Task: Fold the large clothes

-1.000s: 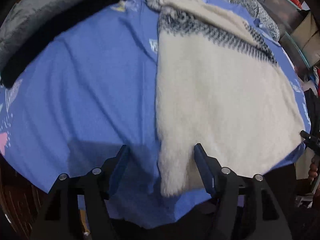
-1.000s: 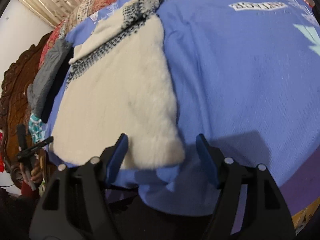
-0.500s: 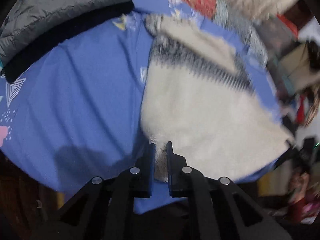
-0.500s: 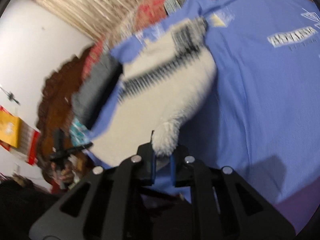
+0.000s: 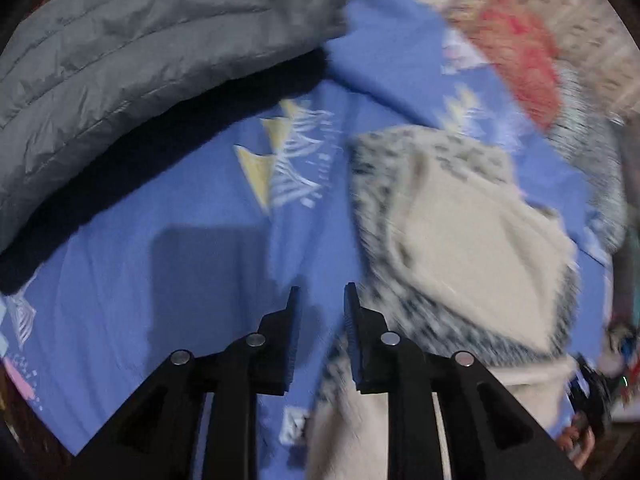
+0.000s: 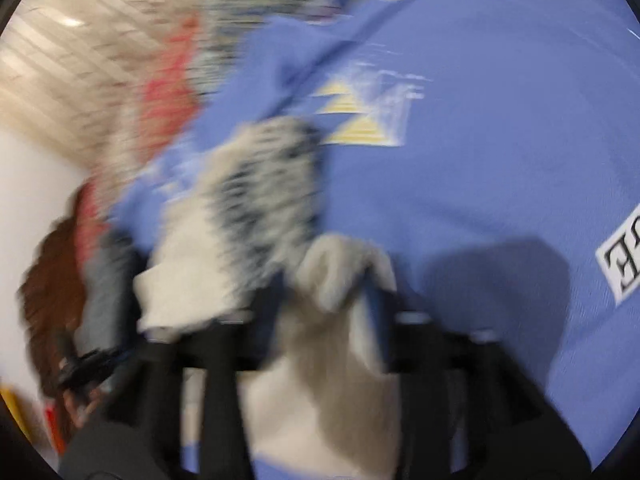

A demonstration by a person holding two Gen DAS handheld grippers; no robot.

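Left gripper [image 5: 320, 300]: jaws slightly apart, nothing between them.
Right gripper [image 6: 328, 300]: blurred; sweater fabric bunched at the jaws, cannot tell whether clamped.
Sweater [image 5: 472, 240]: cream, fuzzy, dark-flecked band; folded over on the blue bedsheet [image 5: 200, 260]; likely soft, light, floppy; take corners or hem.
Beyond: grey quilted jacket [image 5: 120, 48].

A home bedroom: a bed with a blue printed bedsheet [image 5: 168, 248], carved dark wooden headboard [image 6: 48, 280], grey quilted blanket [image 5: 120, 48] far left

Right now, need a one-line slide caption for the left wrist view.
Left gripper, slightly open and empty, above a blue bedsheet, beside a cream sweater, with a grey jacket behind.
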